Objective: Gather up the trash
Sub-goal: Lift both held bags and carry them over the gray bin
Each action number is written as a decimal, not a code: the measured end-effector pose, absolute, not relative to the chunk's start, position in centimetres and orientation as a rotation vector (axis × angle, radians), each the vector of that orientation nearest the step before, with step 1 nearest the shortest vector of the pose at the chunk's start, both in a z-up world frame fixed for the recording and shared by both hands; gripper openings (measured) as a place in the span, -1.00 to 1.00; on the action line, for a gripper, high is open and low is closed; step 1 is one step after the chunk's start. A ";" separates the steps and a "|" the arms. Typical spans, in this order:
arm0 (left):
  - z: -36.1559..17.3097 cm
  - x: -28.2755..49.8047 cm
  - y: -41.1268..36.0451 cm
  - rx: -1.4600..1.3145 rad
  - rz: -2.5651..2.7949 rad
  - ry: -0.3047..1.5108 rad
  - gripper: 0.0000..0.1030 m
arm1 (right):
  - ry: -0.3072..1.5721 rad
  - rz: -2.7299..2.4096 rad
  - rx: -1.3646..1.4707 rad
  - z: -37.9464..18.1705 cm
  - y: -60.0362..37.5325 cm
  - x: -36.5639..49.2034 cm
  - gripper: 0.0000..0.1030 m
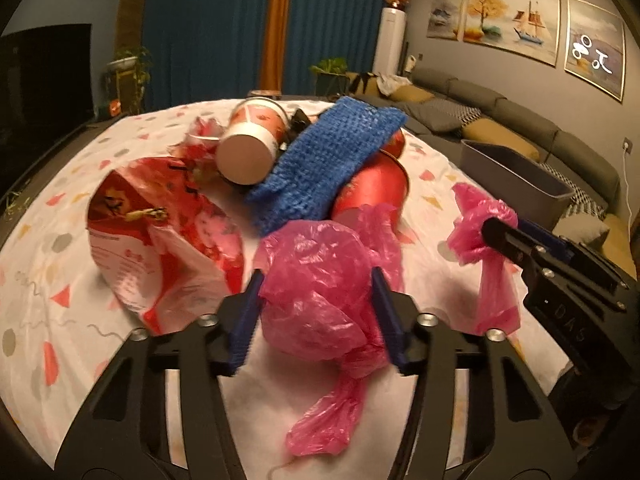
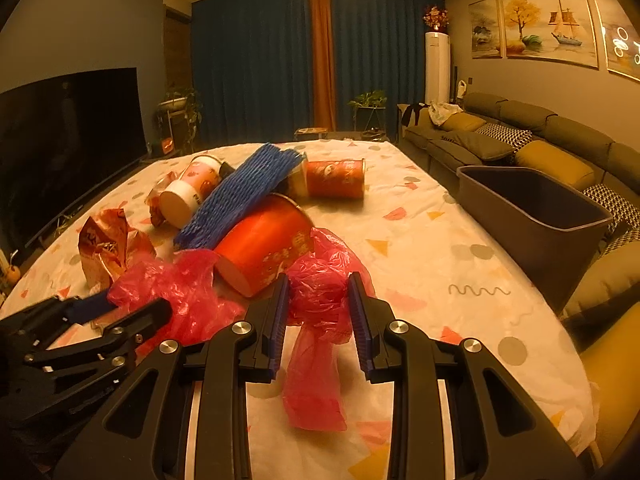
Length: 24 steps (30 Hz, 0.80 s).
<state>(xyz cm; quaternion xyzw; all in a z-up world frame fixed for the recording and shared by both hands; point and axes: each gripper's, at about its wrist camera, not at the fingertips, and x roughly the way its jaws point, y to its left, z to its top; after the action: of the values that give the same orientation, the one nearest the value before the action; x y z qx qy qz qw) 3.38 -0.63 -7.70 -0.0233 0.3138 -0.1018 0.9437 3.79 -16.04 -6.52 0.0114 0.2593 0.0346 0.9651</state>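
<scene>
Trash lies heaped on a table with a patterned cloth (image 1: 60,280). My left gripper (image 1: 316,312) has its jaws around a balled pink plastic bag (image 1: 320,280), touching both sides. My right gripper (image 2: 318,312) is closed on a second crumpled pink plastic bag (image 2: 320,284), which also shows in the left wrist view (image 1: 480,224). Behind lie a red paper cup (image 2: 264,244), a blue foam net (image 1: 320,160), a white-bottomed cup (image 1: 248,144), a torn red snack bag (image 1: 160,232) and another red cup (image 2: 336,180).
A grey bin (image 2: 532,208) stands at the table's right edge, open and dark inside. A sofa (image 2: 540,140) with cushions runs behind it. A TV (image 2: 68,140) is on the left. Curtains and plants are at the back.
</scene>
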 end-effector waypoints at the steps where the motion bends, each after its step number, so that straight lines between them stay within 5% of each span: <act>1: -7.7 3.4 -0.8 -0.042 -0.210 0.639 -0.14 | 0.522 0.067 0.025 -6.5 -16.2 3.8 -0.41; 5: -7.6 3.4 -1.0 -0.051 -0.222 0.644 -0.56 | 0.513 0.057 0.036 -6.2 -16.9 3.6 -0.41; 8: -7.0 3.1 -1.1 -0.056 -0.223 0.631 -0.67 | 0.501 0.052 0.038 -5.9 -17.3 3.3 -0.41; 24: -0.4 1.8 -0.8 -0.106 -0.267 0.450 -0.69 | 0.399 0.019 0.057 -3.0 -20.1 2.4 -0.41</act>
<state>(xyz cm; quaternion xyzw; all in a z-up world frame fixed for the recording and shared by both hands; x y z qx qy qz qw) 1.82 -0.83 -0.41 -0.0526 0.2225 -0.1320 0.9645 2.36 -20.14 -3.00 0.0281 0.1983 0.0092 0.9797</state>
